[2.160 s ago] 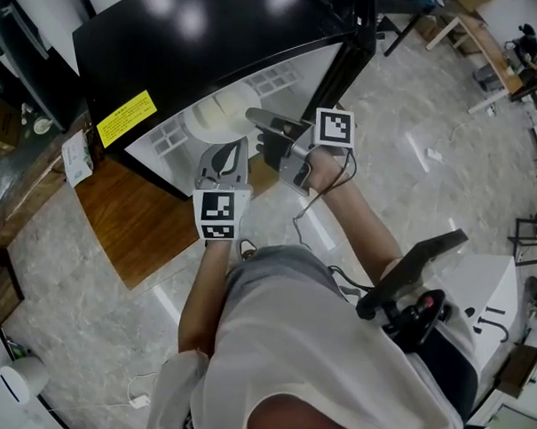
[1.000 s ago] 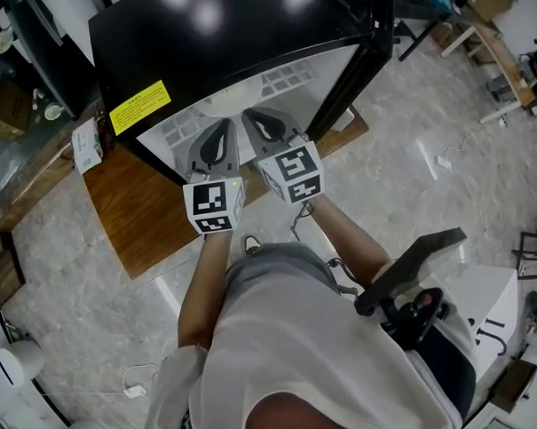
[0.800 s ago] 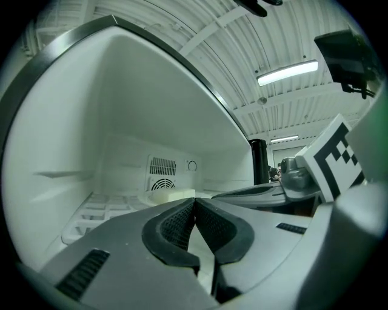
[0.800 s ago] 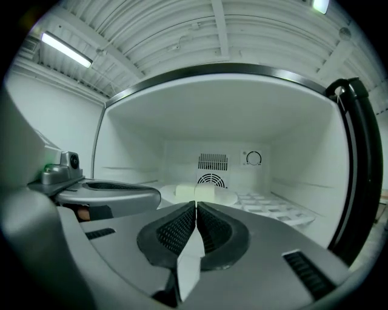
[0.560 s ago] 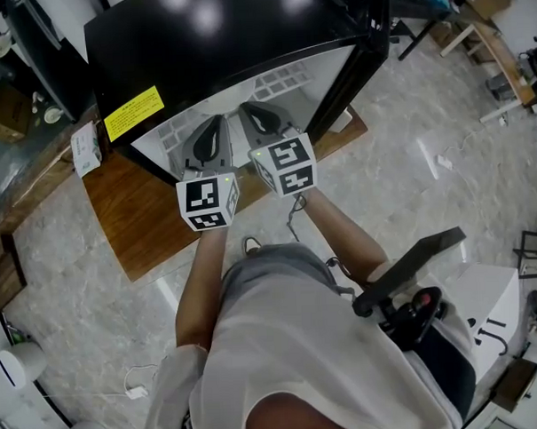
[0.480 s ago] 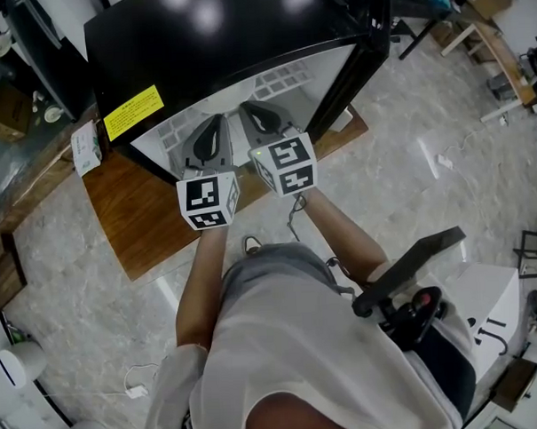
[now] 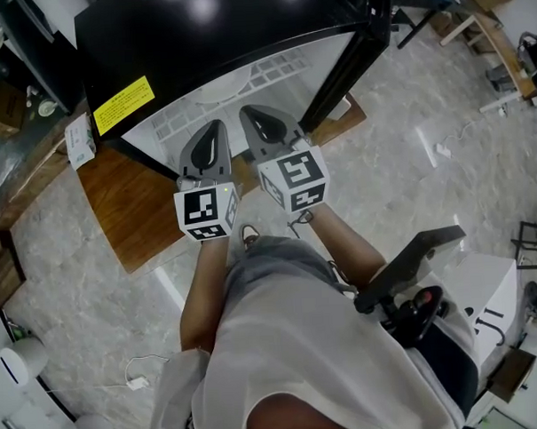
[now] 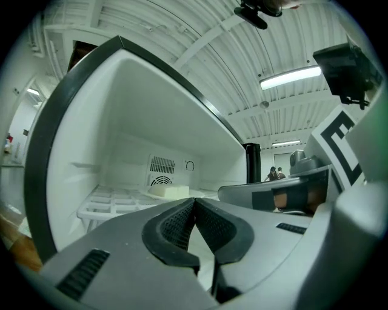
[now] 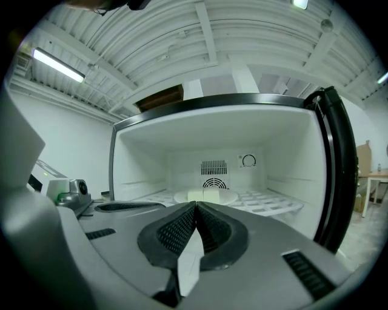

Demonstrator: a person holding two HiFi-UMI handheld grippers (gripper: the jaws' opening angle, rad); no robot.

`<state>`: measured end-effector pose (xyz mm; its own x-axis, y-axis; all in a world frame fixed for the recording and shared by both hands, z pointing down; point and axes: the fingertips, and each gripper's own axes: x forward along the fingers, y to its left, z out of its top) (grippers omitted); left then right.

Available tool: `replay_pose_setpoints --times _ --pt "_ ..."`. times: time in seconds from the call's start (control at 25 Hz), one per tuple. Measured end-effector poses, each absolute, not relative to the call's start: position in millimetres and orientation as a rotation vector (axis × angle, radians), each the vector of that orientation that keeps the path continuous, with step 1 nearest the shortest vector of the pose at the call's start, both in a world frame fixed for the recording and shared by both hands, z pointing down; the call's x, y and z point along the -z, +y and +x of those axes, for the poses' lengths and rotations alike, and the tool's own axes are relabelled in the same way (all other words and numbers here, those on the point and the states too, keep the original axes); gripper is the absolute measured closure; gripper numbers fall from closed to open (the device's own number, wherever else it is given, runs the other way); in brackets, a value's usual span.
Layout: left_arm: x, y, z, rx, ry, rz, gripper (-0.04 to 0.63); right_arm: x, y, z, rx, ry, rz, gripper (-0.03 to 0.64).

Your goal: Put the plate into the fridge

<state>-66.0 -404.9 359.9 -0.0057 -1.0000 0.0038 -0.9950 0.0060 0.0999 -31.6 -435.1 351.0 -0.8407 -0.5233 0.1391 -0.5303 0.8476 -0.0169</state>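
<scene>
Left gripper point(image 7: 210, 136): jaws closed pad to pad, nothing between them, as its own view confirms point(image 8: 194, 212). It is held level at the mouth of the fridge point(image 7: 198, 34).

Right gripper point(image 7: 260, 121): jaws likewise closed and empty in its own view point(image 9: 196, 212). It sits just beside the left gripper, on its right, with its marker cube facing up.

Plate point(image 9: 206, 197): it lies flat on the white wire shelf point(image 9: 267, 203) inside the fridge compartment, towards the far wall and below the round vent point(image 9: 213, 168). Pale blocks point(image 9: 203, 194) rest on it. The left gripper view shows the same plate point(image 8: 167, 192) at the far left of the shelf. Neither gripper touches it; both are well short of it.

Change against the earliest frame: the right gripper was then turned on its side and reached further into the opening, close to the plate, with the left gripper nearer the person. The right gripper is now upright and level with the left. Over the last second both grippers have stayed side by side at the opening, jaws shut throughout.

Surroundings: a yellow label point(image 7: 122, 104) sits on the fridge's black top, near its left corner. The fridge stands on a wooden board point(image 7: 126, 206) on the marbled floor.
</scene>
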Motion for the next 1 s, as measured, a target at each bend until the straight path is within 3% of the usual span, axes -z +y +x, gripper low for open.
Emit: replay_pose_setpoints --times 0.6,1.0 --pt "-378 -284 15 0.253 -2.176 2.126 0.575 -378 -311 66 -0.085 -2.871 0.784 0.600" --pt "-342 -104 122 0.260 -2.242 2.100 0.575 -343 -129 174 -0.046 -2.897 0.726 0.600"
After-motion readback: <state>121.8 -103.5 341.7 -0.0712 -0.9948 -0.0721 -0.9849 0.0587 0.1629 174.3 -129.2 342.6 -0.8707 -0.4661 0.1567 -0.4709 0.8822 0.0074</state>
